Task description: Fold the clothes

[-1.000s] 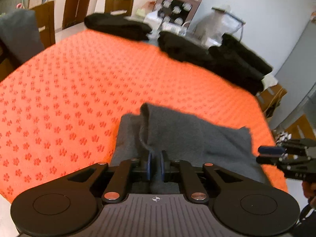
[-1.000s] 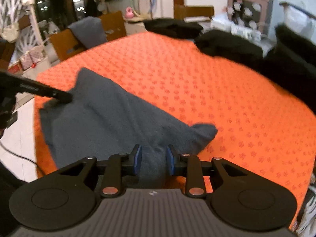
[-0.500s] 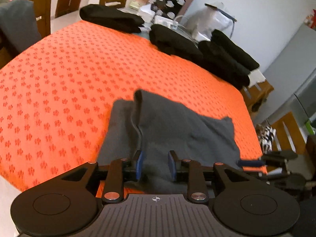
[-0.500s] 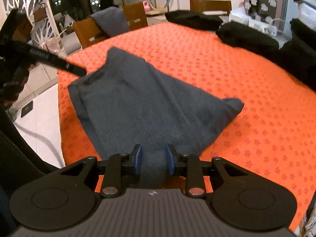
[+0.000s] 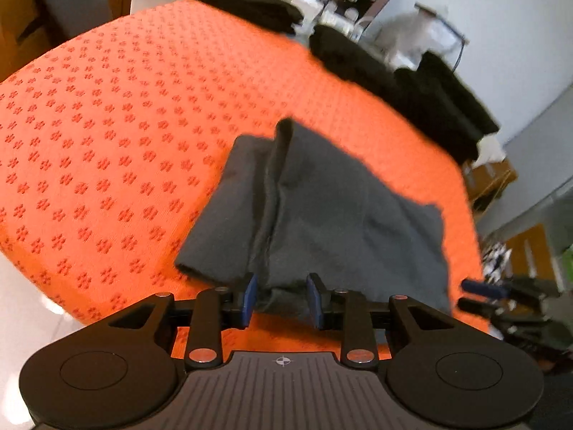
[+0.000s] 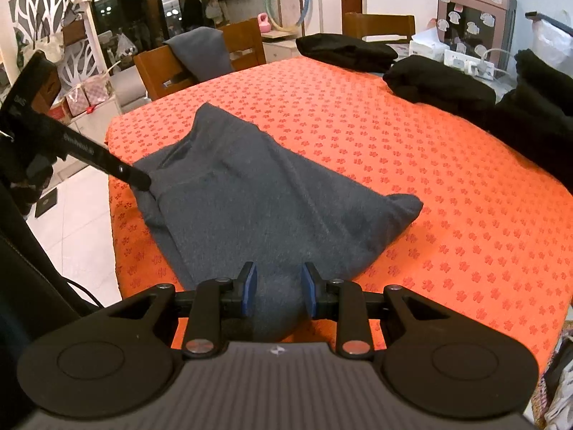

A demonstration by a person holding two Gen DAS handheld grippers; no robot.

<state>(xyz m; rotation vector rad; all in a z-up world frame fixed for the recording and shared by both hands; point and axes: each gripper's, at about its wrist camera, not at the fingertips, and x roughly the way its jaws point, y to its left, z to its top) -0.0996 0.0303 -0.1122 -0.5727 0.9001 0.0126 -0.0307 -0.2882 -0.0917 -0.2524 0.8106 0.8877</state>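
A dark grey folded garment [image 5: 322, 215] lies on the orange flower-patterned tablecloth [image 5: 107, 125], near its front edge; it also shows in the right wrist view [image 6: 250, 197]. My left gripper [image 5: 283, 299] is open, its jaws standing apart at the garment's near edge. My right gripper [image 6: 278, 294] is open too, with the garment's near edge between its jaws, not pinched. The left gripper's fingers [image 6: 121, 170] touch the garment's left corner in the right wrist view. The right gripper shows at the right edge of the left wrist view [image 5: 480, 295].
Several folded black garments [image 6: 440, 82] lie along the far side of the tablecloth [image 6: 429, 179]. A wooden chair [image 6: 200, 61] with a grey garment draped over it stands at the far left. Boxes and a white appliance [image 6: 476, 25] stand behind the table.
Both grippers opened wider and let go of the grey garment, which now lies flat on the tablecloth. Both pulled back toward the table's near edge.
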